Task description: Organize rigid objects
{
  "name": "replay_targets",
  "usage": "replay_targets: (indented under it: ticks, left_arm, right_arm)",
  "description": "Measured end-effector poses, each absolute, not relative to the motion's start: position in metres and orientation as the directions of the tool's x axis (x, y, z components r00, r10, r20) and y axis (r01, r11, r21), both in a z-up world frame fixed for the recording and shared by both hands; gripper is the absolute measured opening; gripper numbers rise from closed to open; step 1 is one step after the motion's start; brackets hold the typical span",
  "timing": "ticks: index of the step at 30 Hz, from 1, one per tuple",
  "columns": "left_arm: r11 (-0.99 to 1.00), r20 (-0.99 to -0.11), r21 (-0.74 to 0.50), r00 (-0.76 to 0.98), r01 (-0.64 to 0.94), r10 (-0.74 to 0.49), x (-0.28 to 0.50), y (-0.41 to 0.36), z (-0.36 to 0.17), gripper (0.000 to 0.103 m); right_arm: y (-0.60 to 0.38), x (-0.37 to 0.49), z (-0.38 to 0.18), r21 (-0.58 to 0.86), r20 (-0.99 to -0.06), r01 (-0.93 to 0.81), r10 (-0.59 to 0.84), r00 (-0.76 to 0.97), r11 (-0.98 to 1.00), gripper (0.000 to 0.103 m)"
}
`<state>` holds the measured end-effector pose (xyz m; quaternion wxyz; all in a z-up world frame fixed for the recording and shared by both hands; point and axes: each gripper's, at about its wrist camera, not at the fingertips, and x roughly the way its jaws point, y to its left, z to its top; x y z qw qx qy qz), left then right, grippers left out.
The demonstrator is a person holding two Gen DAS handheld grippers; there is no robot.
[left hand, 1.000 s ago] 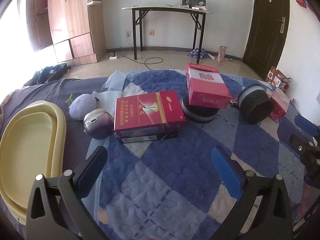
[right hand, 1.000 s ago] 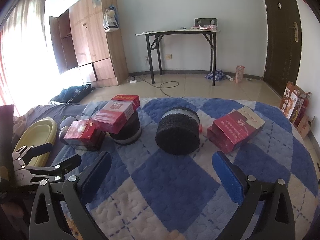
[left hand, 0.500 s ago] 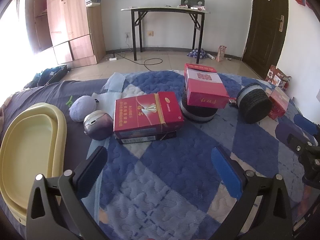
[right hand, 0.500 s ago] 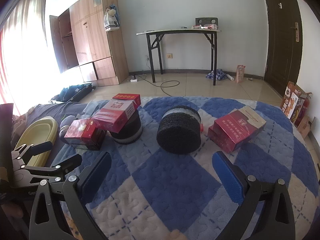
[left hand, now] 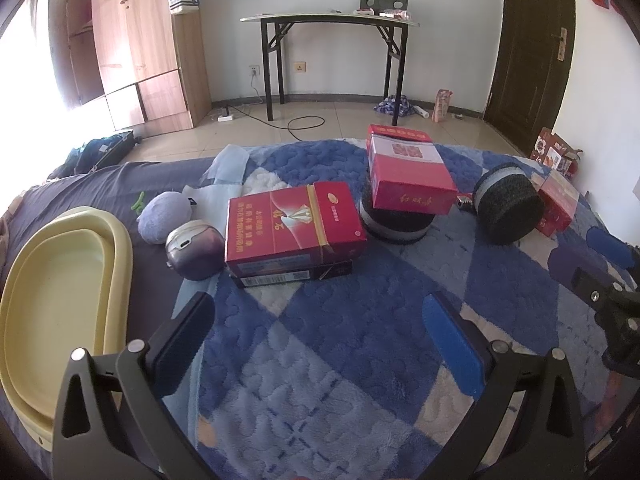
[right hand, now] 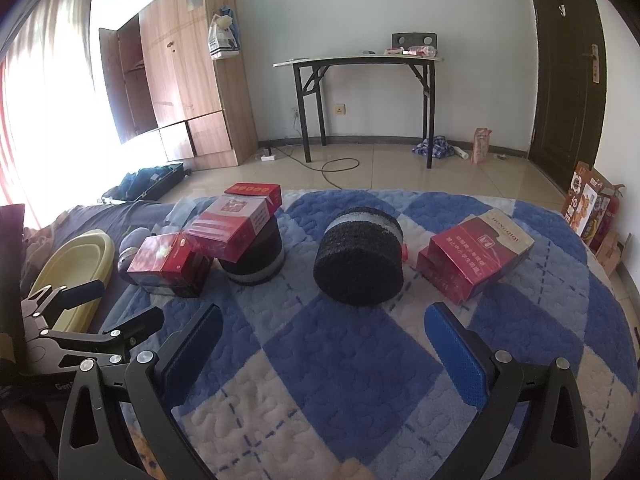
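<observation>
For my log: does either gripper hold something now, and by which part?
Nothing is held. The left gripper and the right gripper are both open above the blue blanket.

The yellow tray (left hand: 60,304) runs off the left edge; small items on the far table (left hand: 332,20) stay unreadable.

- Plush, quilted blanket (left hand: 320,360) — soft, matt fleece.
- Glossy film-wrapped carton (left hand: 292,224), cardboard beneath.
- Coarse, rough black roll (right hand: 358,264) — scouring-pad texture.
- Smooth matt plastic basin (left hand: 60,300).
- Shiny tiled floor (right hand: 400,172); wood-grain wardrobe (right hand: 180,80).
</observation>
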<state>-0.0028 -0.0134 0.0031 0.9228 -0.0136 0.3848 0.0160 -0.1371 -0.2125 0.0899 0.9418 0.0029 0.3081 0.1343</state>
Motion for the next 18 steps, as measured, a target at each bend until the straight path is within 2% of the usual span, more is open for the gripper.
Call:
replay_targets:
  ticks: [18]
  left_arm:
    - [0.999, -0.713, 0.001, 0.700, -0.042, 0.030, -0.0006, -0.0141, 0.0008, 0.103]
  right_arm:
    - [-0.2125, -0.1350, 0.0874, 0.088, -0.588, -0.252, 0.255, 0.768, 0.964, 0.103]
